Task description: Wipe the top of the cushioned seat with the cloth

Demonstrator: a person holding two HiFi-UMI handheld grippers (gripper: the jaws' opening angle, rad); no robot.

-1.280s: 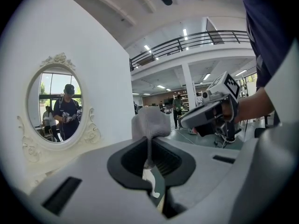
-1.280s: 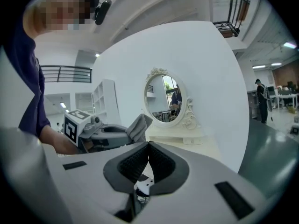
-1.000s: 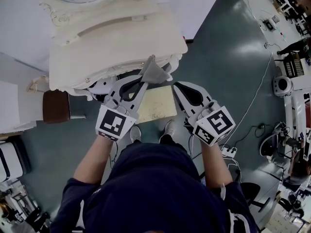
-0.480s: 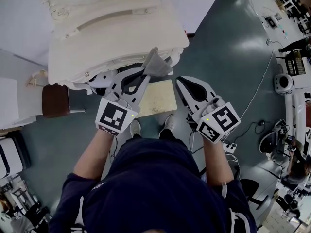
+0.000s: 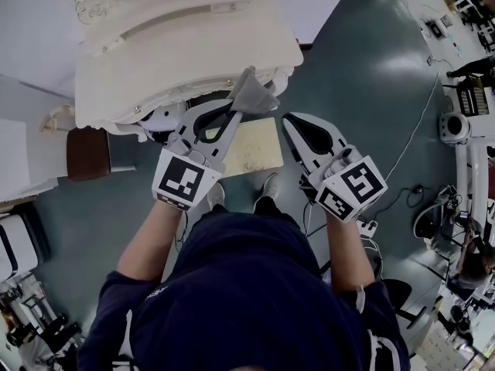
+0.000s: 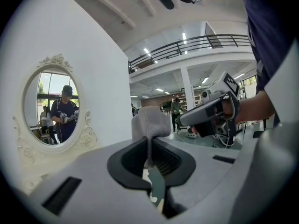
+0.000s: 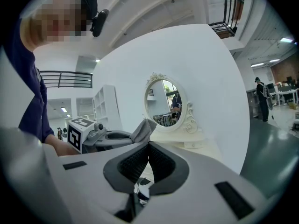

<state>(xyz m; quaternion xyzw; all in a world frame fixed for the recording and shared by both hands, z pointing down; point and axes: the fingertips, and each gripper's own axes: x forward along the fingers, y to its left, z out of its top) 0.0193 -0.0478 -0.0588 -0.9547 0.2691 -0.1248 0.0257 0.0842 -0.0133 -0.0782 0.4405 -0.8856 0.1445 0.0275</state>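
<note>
Head view: our left gripper pinches the grey cloth by the far edge of the cushioned seat; our right gripper is closed, empty. We should press the cloth flat and sweep in overlapping strokes.

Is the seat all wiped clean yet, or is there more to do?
Not yet. Done: the cloth is picked up, pinched in the shut left gripper. In hand: it hangs in the air by the edge of the dressing table, not on the cushioned seat below. The right gripper is shut on nothing. Left: bringing the cloth down and wiping the whole seat top.
</note>
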